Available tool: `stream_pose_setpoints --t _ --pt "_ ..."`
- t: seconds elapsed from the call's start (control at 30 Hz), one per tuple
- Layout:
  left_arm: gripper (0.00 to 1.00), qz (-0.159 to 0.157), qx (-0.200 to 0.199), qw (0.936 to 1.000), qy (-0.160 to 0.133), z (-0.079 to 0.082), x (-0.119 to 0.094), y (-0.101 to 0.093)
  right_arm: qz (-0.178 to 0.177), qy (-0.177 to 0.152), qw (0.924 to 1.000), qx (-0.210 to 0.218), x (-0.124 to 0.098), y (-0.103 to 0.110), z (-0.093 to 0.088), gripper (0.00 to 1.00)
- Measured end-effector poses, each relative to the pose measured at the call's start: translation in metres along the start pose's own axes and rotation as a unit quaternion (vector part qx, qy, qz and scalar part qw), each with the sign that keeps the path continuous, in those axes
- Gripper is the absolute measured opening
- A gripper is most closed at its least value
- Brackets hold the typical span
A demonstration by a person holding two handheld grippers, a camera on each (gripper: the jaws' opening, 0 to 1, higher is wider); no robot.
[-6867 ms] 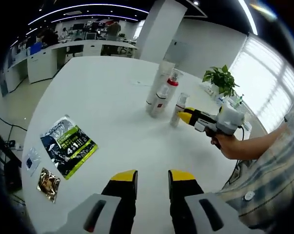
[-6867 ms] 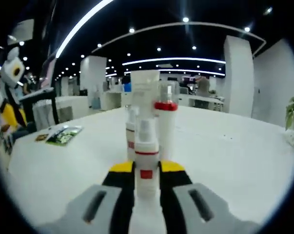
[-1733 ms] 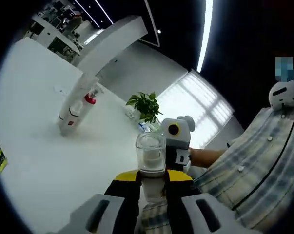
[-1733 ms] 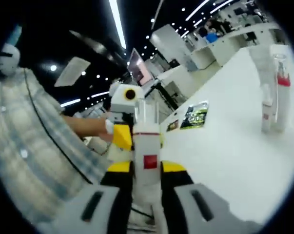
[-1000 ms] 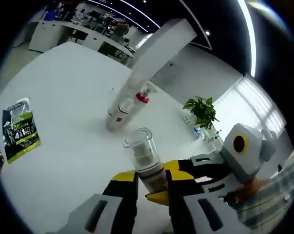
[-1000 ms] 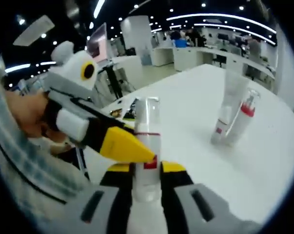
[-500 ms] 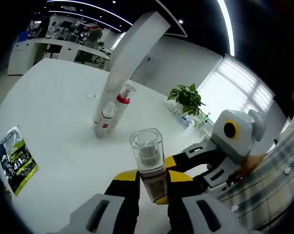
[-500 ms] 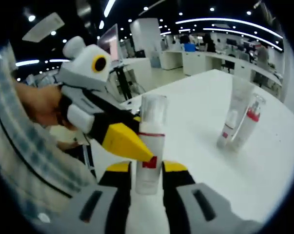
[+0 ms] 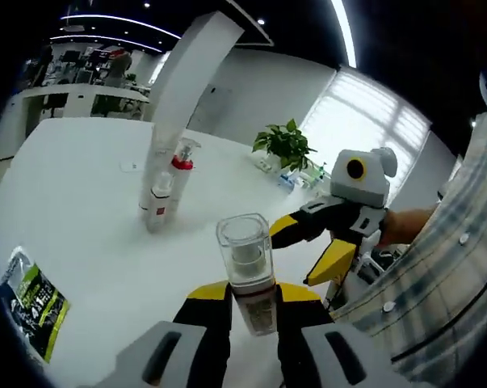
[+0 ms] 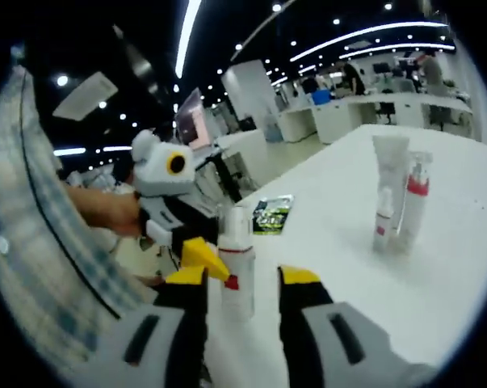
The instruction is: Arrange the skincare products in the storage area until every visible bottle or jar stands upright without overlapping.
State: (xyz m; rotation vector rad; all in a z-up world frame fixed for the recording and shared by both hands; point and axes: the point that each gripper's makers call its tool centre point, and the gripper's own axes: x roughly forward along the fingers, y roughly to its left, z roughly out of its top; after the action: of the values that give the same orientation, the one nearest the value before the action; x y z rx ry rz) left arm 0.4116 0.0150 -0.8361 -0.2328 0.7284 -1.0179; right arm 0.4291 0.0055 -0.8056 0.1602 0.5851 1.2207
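Pump bottle held by left tool, off from the standing group

Left tool (image 9: 251, 295) grips the capped pump bottle (image 9: 247, 271) upright; right tool (image 10: 243, 283) gapes open, holding nothing; standing bottles (image 9: 164, 190) wait far left across the white surface (image 9: 81, 210).

Bright, even indoor light falls from ceiling strips (image 10: 186, 36) and spots; in the left gripper view a window (image 9: 371, 113) behind the plant (image 9: 283, 145) blows out white. The table (image 9: 81, 210) glares pale with faint shadows. Edges bend strongly; near objects look soft.
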Motion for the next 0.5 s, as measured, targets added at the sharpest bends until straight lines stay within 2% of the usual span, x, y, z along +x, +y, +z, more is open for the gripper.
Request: stream_pose_setpoints --t 0.07,0.17,0.2,0.37,0.43,0.5 --pt "0.20 -0.007 0.012 0.9999 0.005 -0.001 0.002 -0.003 0.005 0.003 1.0000 0.001 0.001 0.000 0.000 0.32" --pt "0.20 -0.033 0.016 0.9993 0.008 0.001 0.008 -0.016 0.025 0.006 0.9996 -0.008 0.003 0.007 0.000 0.32" --pt "0.20 -0.045 0.029 0.9985 0.012 0.002 0.009 -0.022 0.037 0.011 0.9992 -0.011 0.003 0.011 -0.002 0.32" --pt "0.20 -0.053 0.078 0.9942 0.053 -0.009 0.017 -0.030 0.054 0.036 0.9976 -0.022 0.000 0.016 -0.013 0.26" --pt "0.20 -0.055 0.079 0.9935 0.061 -0.011 0.019 -0.031 0.068 0.041 0.9965 -0.023 -0.002 0.021 -0.017 0.20" --pt "0.20 -0.058 0.089 0.9919 0.069 -0.014 0.020 -0.032 0.066 0.046 0.9964 -0.028 -0.003 0.020 -0.019 0.20"
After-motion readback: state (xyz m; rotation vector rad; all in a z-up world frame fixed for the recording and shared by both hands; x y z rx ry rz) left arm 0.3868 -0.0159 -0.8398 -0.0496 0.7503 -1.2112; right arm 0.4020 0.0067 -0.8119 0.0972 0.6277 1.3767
